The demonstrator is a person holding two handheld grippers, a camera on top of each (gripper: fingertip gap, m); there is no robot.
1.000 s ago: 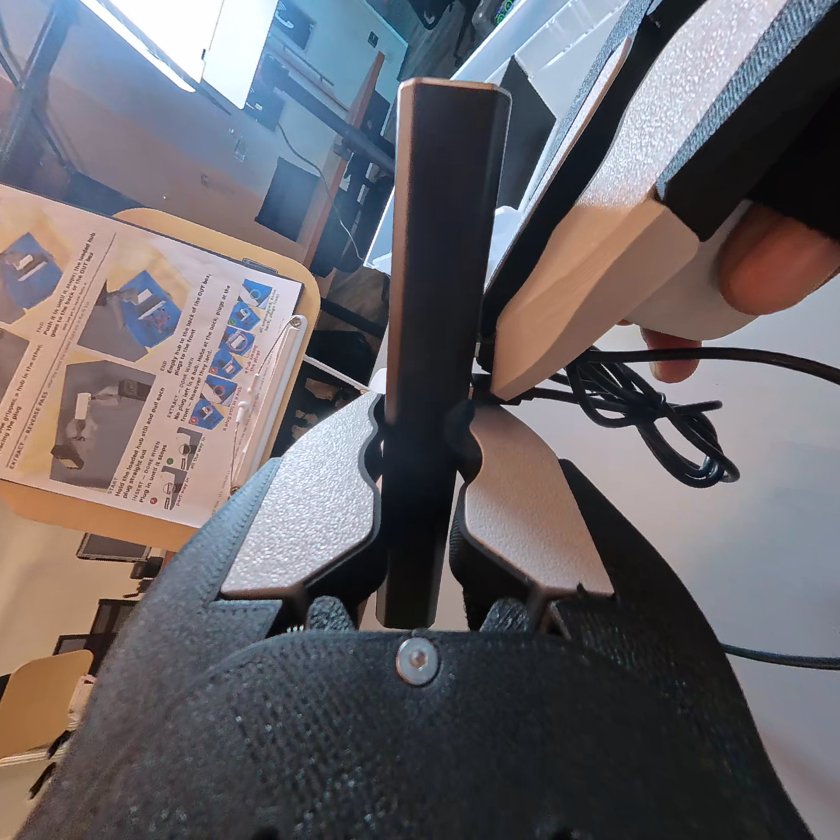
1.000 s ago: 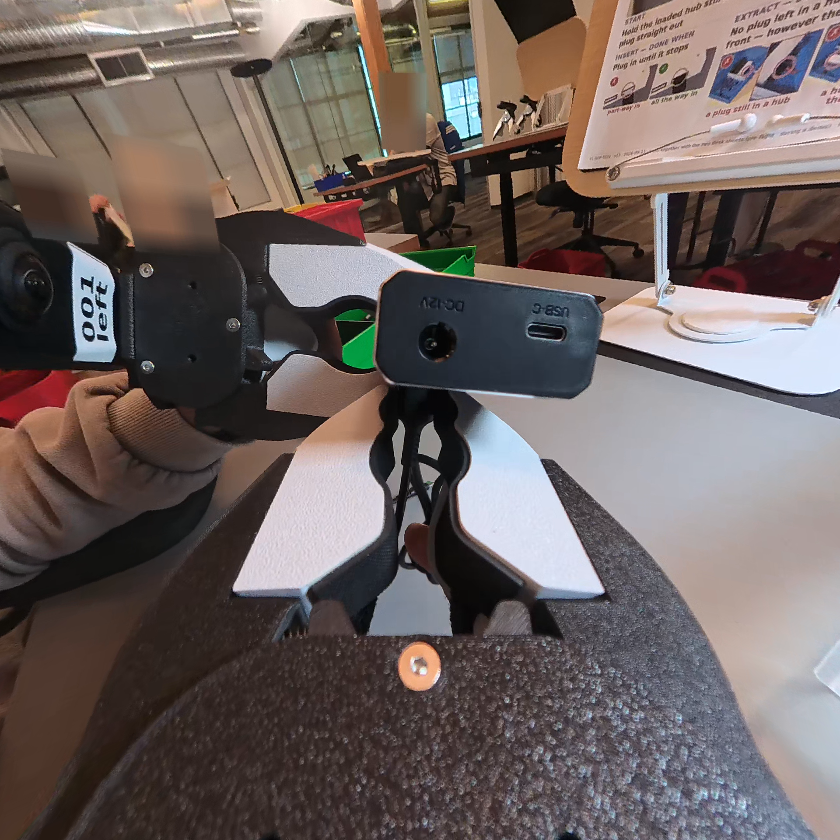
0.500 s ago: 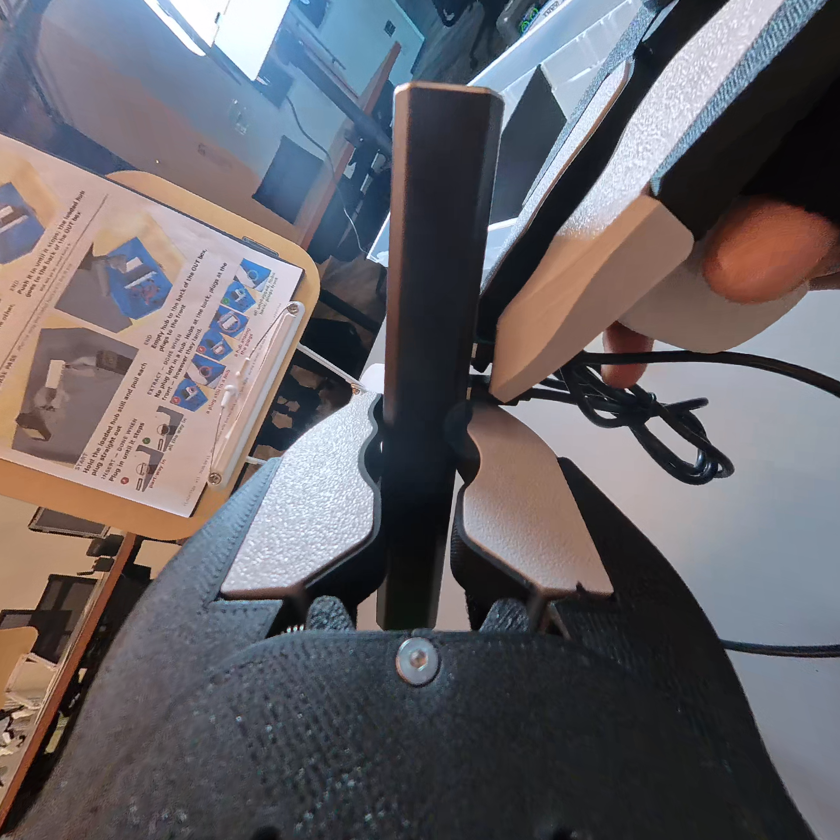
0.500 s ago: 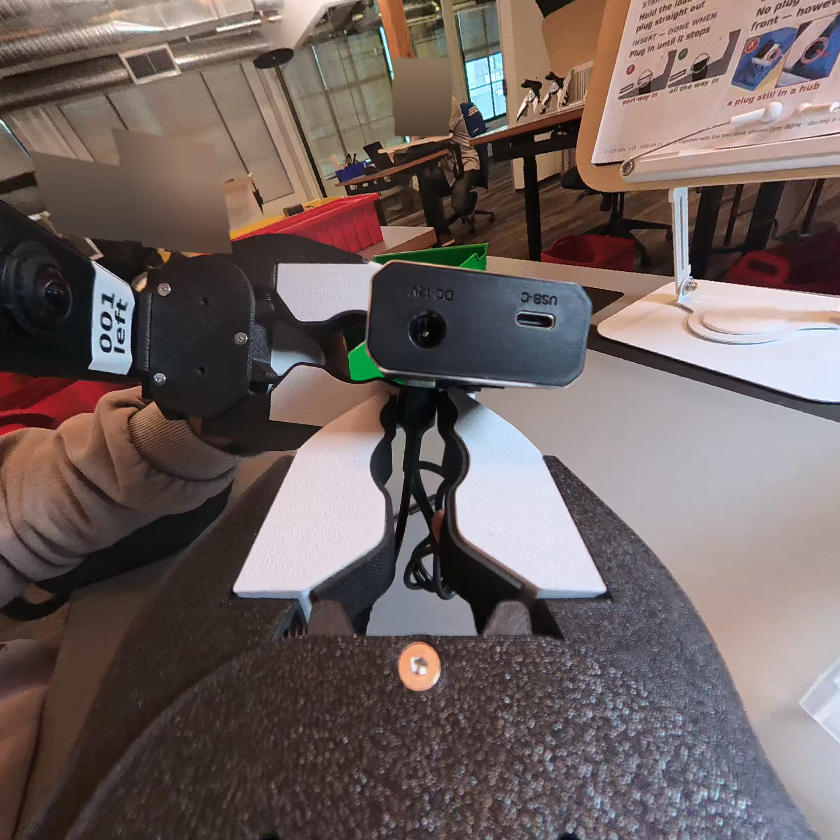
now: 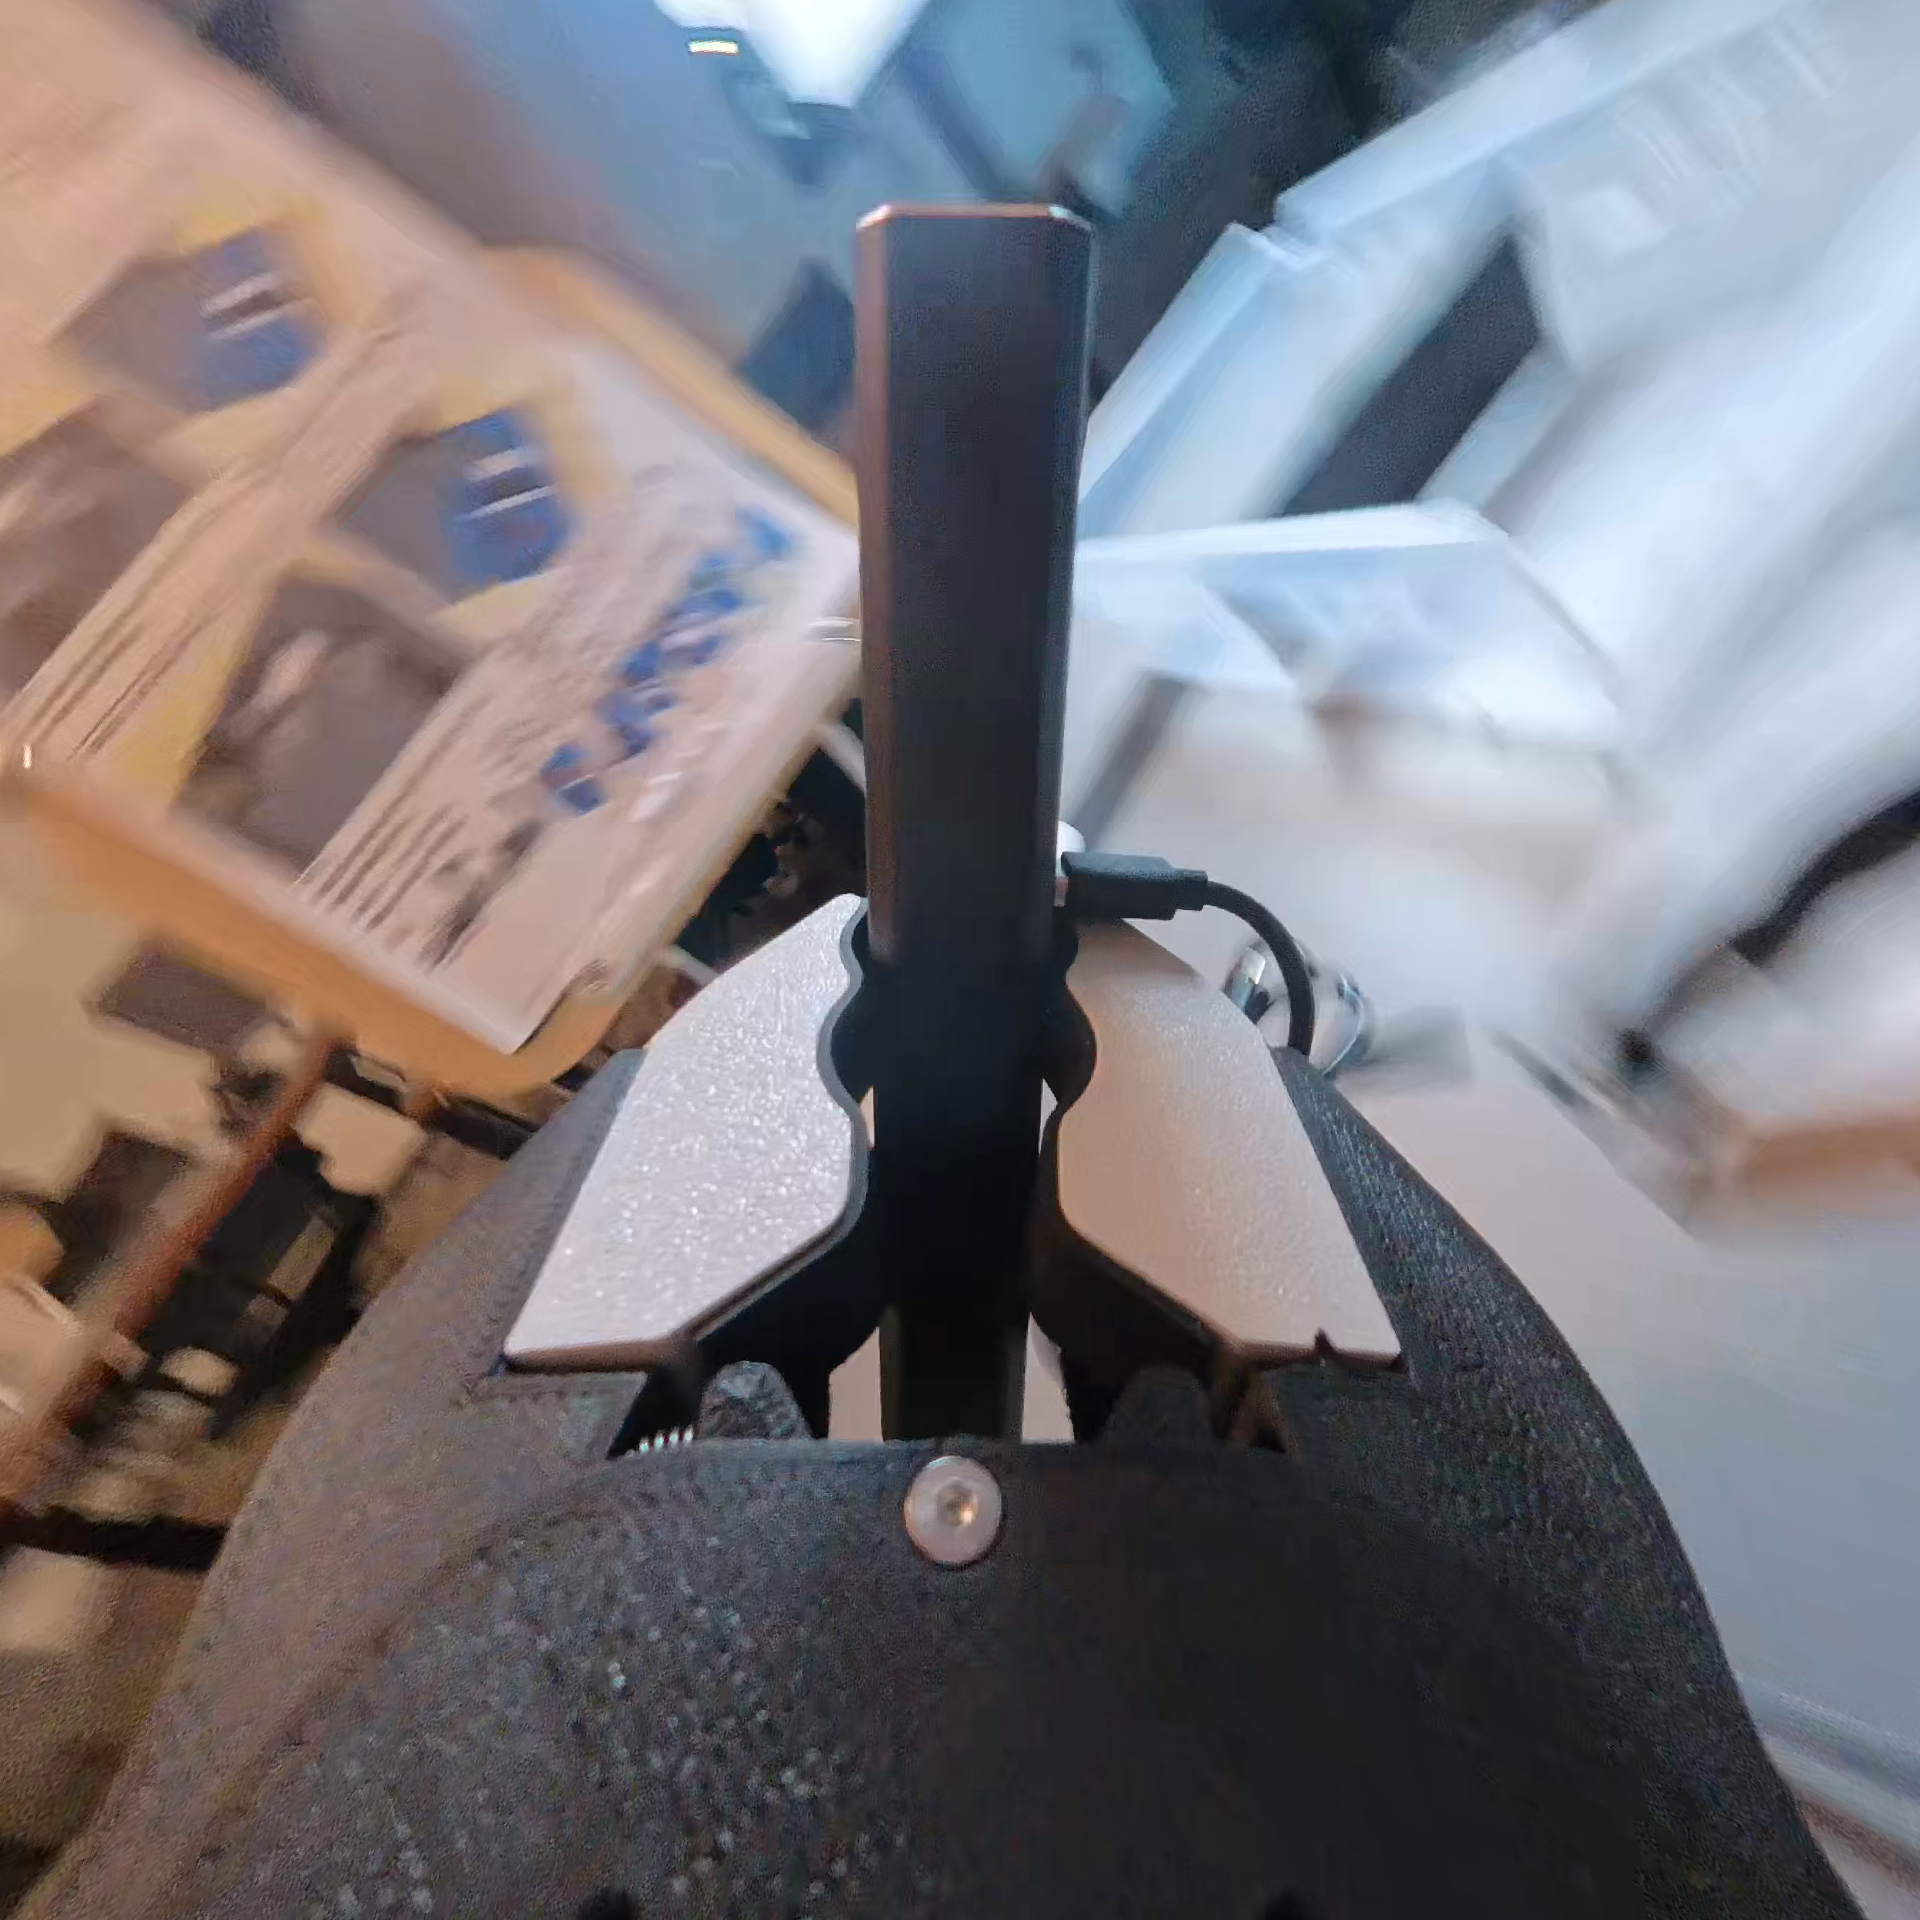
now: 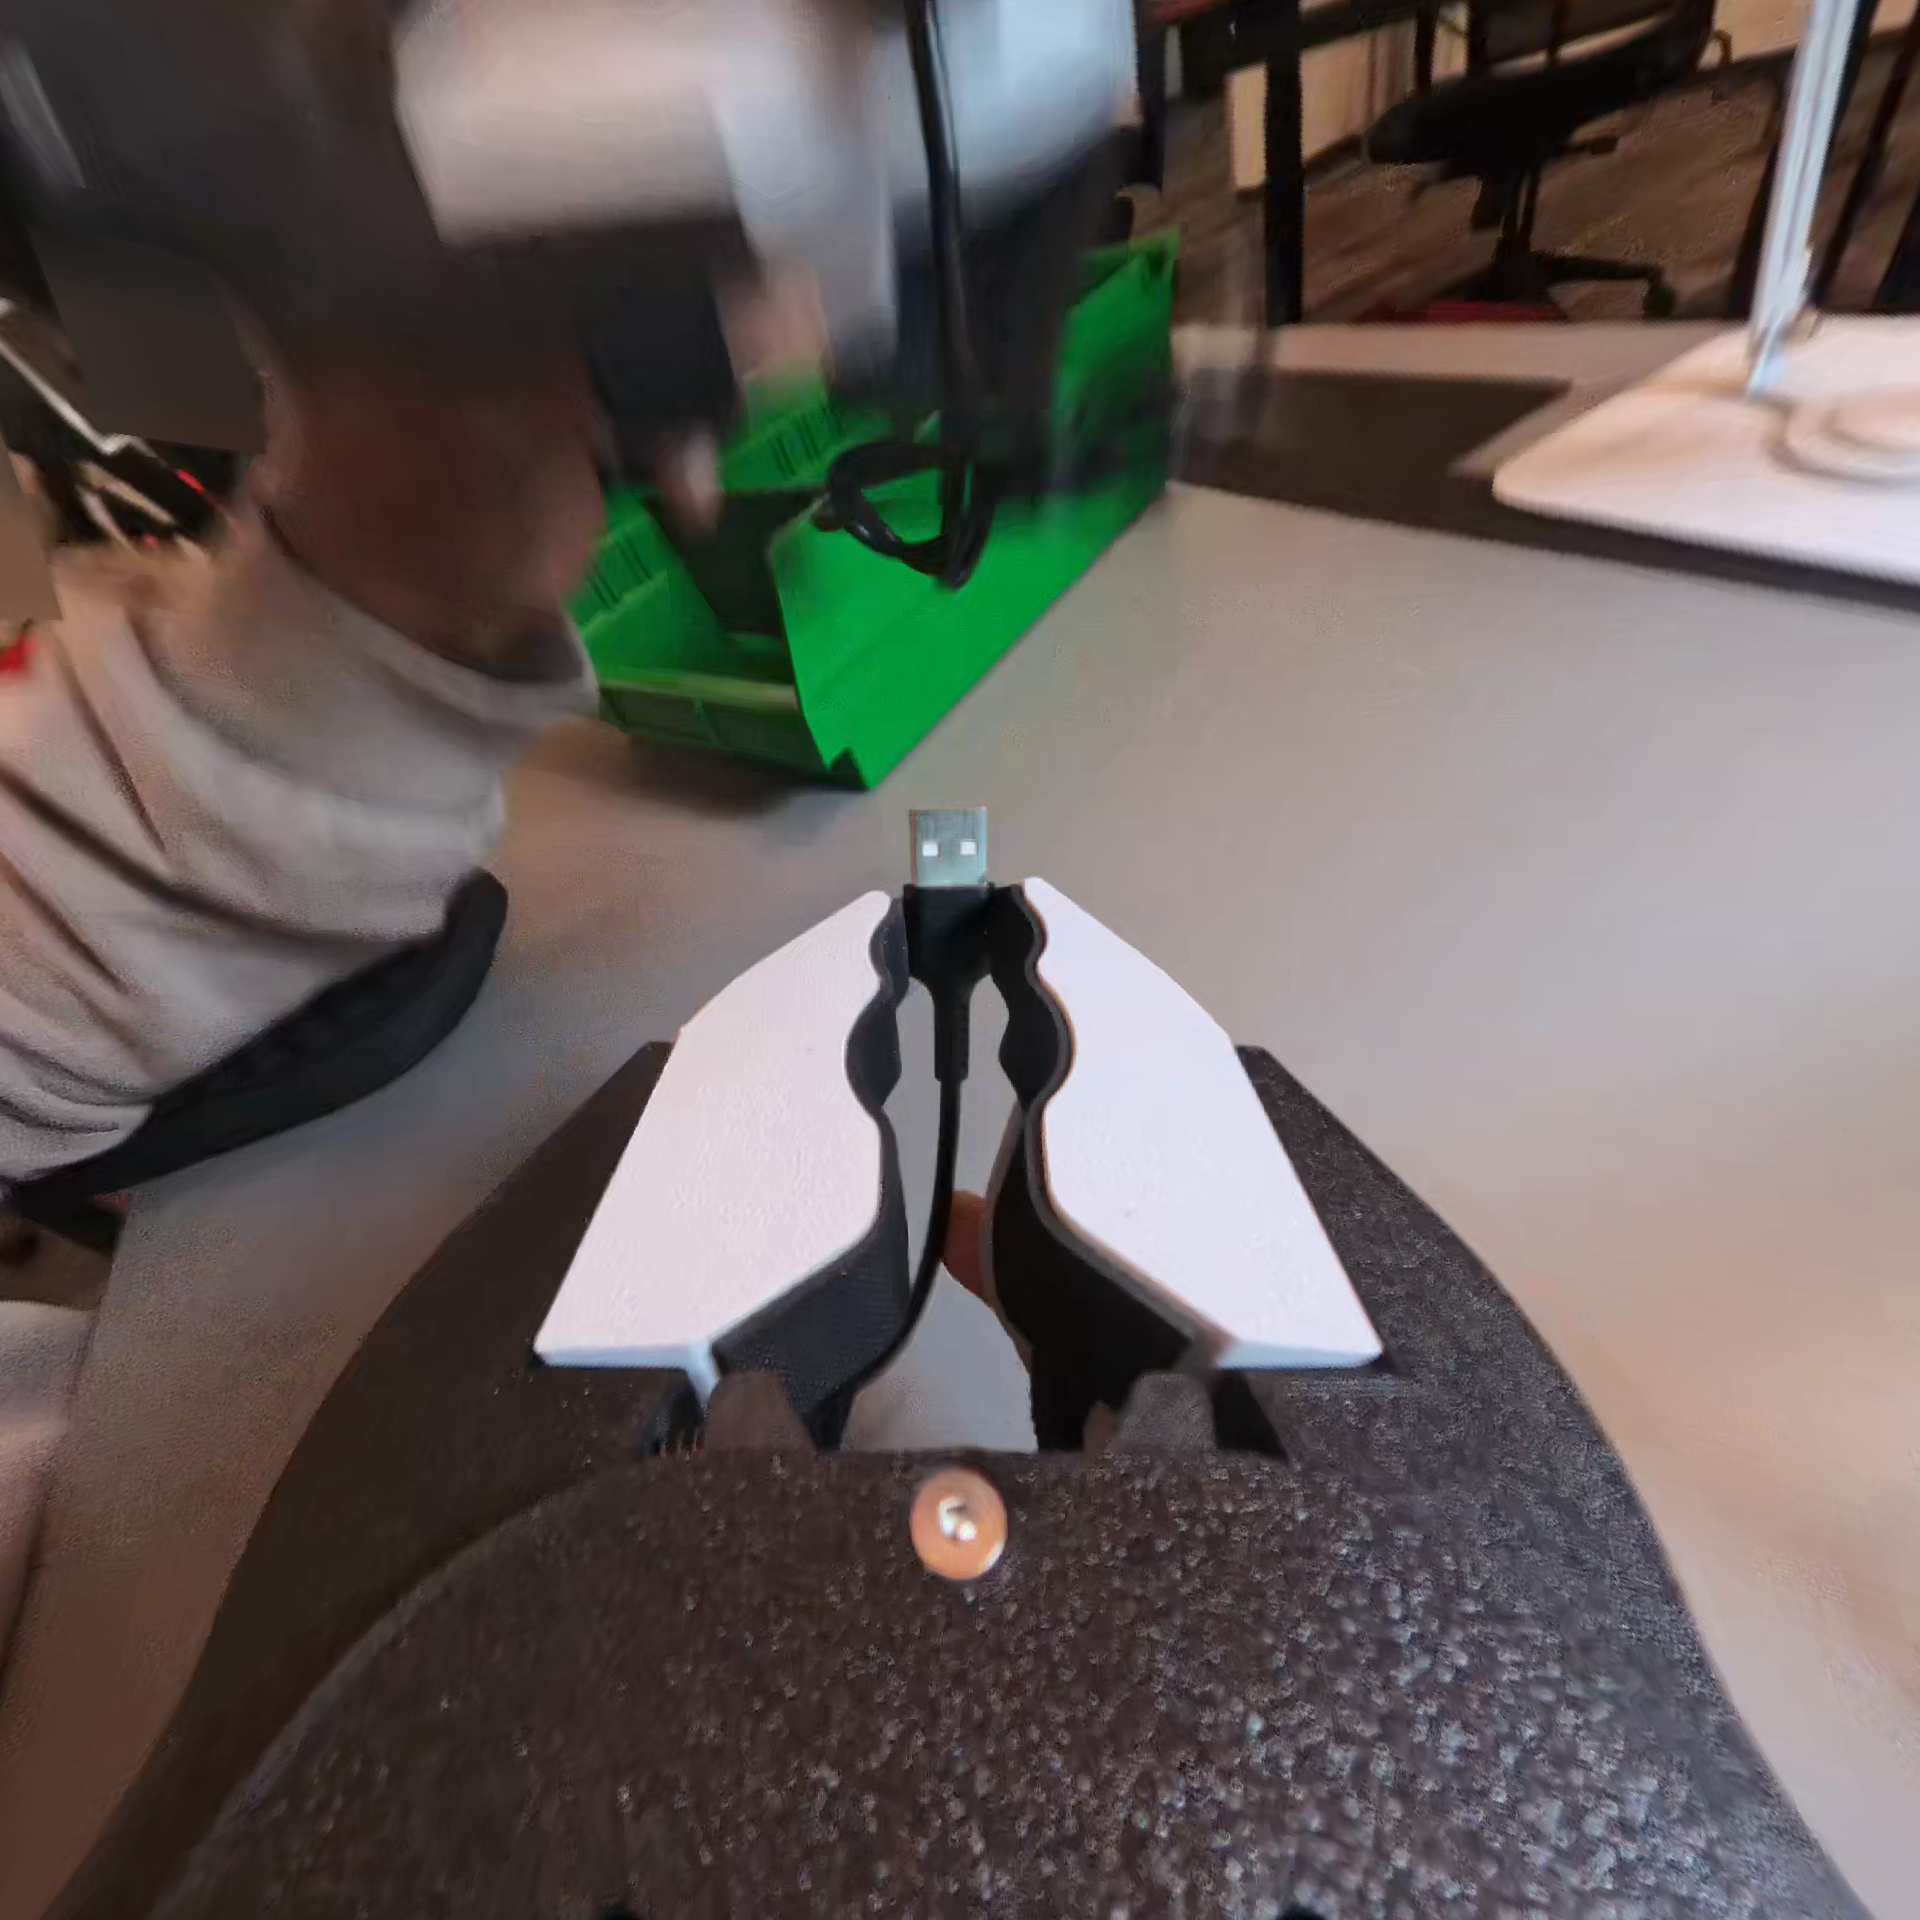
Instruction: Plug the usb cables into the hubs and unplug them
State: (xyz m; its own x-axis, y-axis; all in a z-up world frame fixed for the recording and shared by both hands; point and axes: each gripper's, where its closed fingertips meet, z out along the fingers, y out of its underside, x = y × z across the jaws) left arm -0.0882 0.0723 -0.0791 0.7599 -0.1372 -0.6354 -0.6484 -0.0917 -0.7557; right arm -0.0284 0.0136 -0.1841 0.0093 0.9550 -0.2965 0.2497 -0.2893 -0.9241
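My left gripper (image 5: 961, 925) is shut on a black USB hub (image 5: 971, 623) that stands upright between its fingers. A black plug (image 5: 1132, 883) sits in the hub's right side, and its cable (image 5: 1283, 966) loops down behind the right finger. My right gripper (image 6: 948, 904) is shut on the black body of a USB plug (image 6: 948, 847). The plug's metal end points forward, free in the air above the table. Its cable (image 6: 940, 1143) runs back between the fingers. The right gripper is out of the left wrist view.
A green bin (image 6: 935, 644) stands on the grey table (image 6: 1455, 831) ahead of the right gripper, with a black cable coil (image 6: 904, 499) hanging over it. A person's sleeve (image 6: 208, 779) is at the left. An instruction sheet (image 5: 416, 582), white bins (image 5: 1455, 416) and a white stand base (image 6: 1714, 468) lie beyond.
The right gripper has pulled back from the hub with its plug, now free of it. The two grippers have moved apart fast; both views are blurred. The left still holds the hub.
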